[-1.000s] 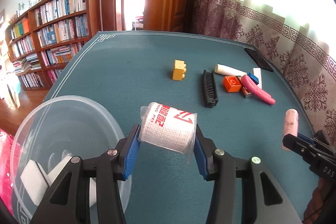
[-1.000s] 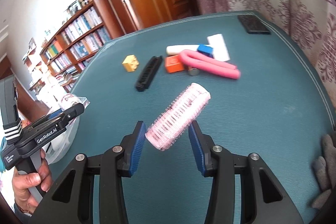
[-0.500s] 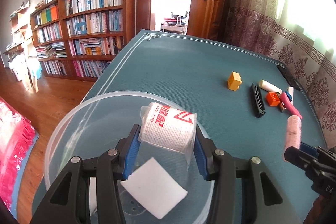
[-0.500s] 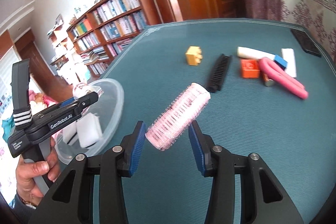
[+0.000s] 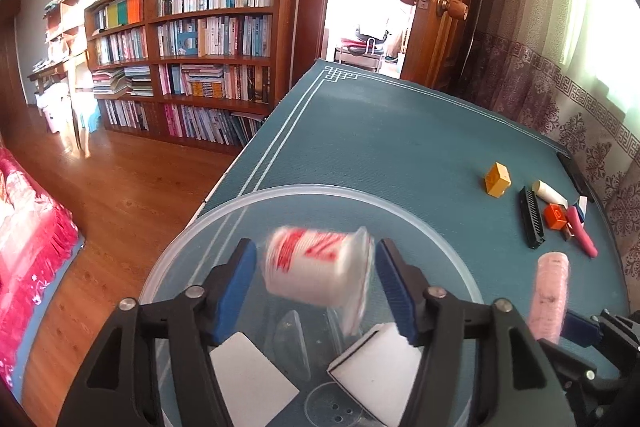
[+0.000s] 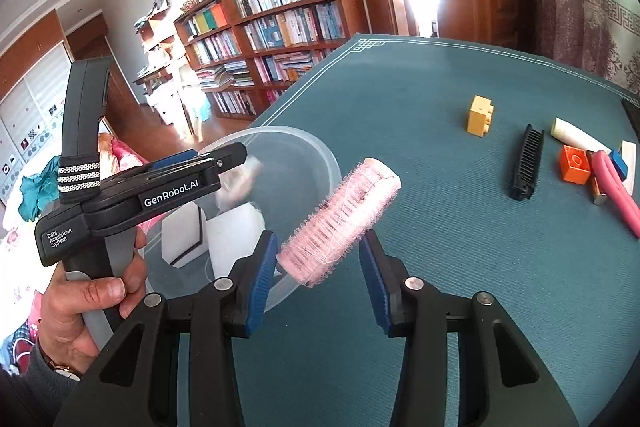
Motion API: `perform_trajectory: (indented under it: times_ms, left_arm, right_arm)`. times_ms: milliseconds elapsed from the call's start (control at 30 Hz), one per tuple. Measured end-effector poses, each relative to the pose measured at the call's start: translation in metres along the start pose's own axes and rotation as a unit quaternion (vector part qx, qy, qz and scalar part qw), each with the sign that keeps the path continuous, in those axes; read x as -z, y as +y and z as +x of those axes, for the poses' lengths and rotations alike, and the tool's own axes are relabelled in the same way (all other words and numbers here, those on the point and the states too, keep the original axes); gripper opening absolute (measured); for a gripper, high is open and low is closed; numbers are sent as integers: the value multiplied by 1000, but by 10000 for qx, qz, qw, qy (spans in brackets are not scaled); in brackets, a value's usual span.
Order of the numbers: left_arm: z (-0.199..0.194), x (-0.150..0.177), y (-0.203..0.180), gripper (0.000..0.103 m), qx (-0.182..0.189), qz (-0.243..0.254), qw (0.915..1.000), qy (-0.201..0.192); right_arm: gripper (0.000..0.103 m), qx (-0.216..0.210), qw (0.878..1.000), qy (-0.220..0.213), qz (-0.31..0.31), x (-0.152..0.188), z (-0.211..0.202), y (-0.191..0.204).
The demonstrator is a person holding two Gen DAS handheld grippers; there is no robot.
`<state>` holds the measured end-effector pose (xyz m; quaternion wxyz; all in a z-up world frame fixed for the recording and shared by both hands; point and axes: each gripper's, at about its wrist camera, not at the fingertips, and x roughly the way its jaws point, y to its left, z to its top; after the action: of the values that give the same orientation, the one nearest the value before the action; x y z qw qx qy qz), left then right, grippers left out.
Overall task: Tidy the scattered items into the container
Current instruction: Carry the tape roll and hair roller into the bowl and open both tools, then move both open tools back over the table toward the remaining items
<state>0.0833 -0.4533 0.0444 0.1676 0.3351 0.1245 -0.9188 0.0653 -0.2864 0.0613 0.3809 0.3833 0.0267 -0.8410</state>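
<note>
Plastic bowl [image 5: 400,205] sat under the left gripper [image 5: 316,277], fingers spread, bandage roll [image 5: 316,273] dropping free; right gripper [image 6: 318,259] gripped the pink roller [image 6: 340,219], best released above the bowl's centre

The counter [image 5: 400,155] is covered in matt, woven teal cloth. Under the left tongs [image 5: 316,279], clear glossy plastic forms the bowl [image 5: 420,223]. The floor [image 5: 120,187] is polished wood.

**Colours and patterns, referenced to the clear bowl**

Bowl [image 5: 256,203]: colourless, transparent. Above it, bandage roll [image 5: 316,269]: white with red print. Inside it, white pads [image 5: 252,383]. Beside it, hair roller [image 6: 340,217]: pink. Beyond it, yellow block [image 6: 479,115], black comb [image 6: 527,163], orange block [image 6: 575,164]. Tablecloth [image 6: 460,247]: teal, white border lines.
</note>
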Motion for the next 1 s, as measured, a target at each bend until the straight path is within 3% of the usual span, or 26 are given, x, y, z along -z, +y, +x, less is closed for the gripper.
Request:
perform_trajectory:
  times_ms: [67,500,600,667,1000]
  left_arm:
    - [0,0,3,81,6,-47,10000,-35]
    - [-7,6,31,82,-164,-382,9991,-39]
    - [-8,9,35,83,-181,-439,9989,-4]
    - [-7,10,35,83,-184,-461,9988,23]
    - [-7,12,28,83,-167,-427,9989,82]
  right_arm:
    - [46,3,9999,22,-100,-2,5,5]
    - [48,345,9941,42,-1026,-8,38,27]
    - [64,314,9929,-23,-1146,-9,36,27]
    - [69,286,9930,-82,-1146,-9,33,25]
    - [69,194,9994,126,-271,-4,28,-13]
